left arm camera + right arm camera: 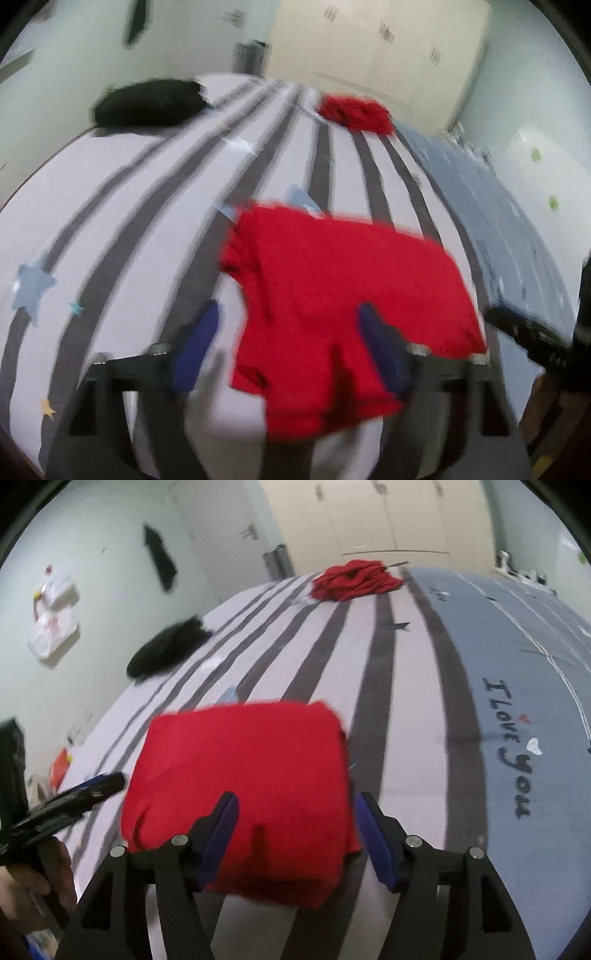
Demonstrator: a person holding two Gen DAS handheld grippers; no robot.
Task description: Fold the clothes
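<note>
Bedspread lettering only right-view

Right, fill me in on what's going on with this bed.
A person holding two grippers is folding clothes on a striped bed. A red garment lies folded near the edge. The left gripper and right gripper are both open above it, holding nothing. A crumpled red garment and a black one lie further back.
</note>
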